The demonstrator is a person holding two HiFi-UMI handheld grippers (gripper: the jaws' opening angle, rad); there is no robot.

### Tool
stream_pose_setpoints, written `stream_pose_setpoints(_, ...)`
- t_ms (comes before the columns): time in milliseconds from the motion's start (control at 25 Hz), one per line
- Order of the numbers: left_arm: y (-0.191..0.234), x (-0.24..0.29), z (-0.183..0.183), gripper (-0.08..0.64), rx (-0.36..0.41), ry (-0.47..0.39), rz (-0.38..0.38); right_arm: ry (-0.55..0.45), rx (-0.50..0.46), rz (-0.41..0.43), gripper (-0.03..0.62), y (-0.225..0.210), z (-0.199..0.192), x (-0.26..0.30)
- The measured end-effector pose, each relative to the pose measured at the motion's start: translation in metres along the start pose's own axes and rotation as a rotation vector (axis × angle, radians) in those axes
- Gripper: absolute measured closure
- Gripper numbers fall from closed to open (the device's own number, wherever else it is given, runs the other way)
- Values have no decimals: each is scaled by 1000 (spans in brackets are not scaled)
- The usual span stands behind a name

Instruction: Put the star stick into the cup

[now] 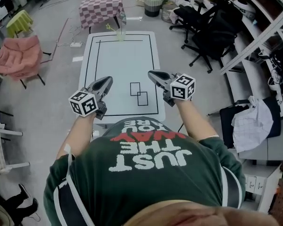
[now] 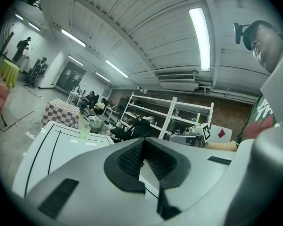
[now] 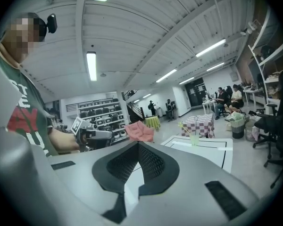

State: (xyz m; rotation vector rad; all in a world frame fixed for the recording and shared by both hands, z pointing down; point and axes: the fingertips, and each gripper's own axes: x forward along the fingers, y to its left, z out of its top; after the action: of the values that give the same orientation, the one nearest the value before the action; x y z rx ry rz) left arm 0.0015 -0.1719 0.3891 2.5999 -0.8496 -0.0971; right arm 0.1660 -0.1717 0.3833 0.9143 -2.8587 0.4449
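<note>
Clearance is what we judge this step to be about. The star stick [image 1: 109, 27] already seems to stand in the cup [image 1: 120, 35], so our job is to hold both tools off it and not jog the table [image 1: 122, 74]. Any further move should go high and wide of the far end, because a light cup with a stick leaning out of it looks easy to tip.

In the head view we hold the left gripper [image 1: 107, 80] left of centre and the right gripper [image 1: 152, 73] just right of centre. Both are over the near end of the table, well apart from the cup at top centre. In its own view the left gripper [image 2: 142, 141] has its pads pressed together with nothing between them. The right gripper [image 3: 138, 144] is the same in its view, closed at the tip and empty.

The cup is a pale green, see-through tumbler at the far edge of the table. The stick leans out of it toward the upper left, with its yellow star above the rim. The right gripper view shows the cup [image 3: 194, 139] right of centre and the star tilted left of it. We cannot tell whether the stick's foot reaches the bottom.

Beyond the table, at the top of the head view, a dark bin [image 1: 152, 7] holds pale crumpled material that we cannot identify.
</note>
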Motion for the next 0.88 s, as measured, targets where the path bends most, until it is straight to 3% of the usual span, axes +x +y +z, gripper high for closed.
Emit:
stream_pose_setpoints(280,-61,-7,-41,551,-22,8,83,-3,-12,72,558,17,-20,-57)
stream_pose_setpoints(520,-81,-42,-55,551,-25,12,146,12,-22,130,558,49,-40,-69)
stream_pose_setpoints(880,-53,-78,-43,551,-3,27,69,16,6,96,558,89,-55,-33)
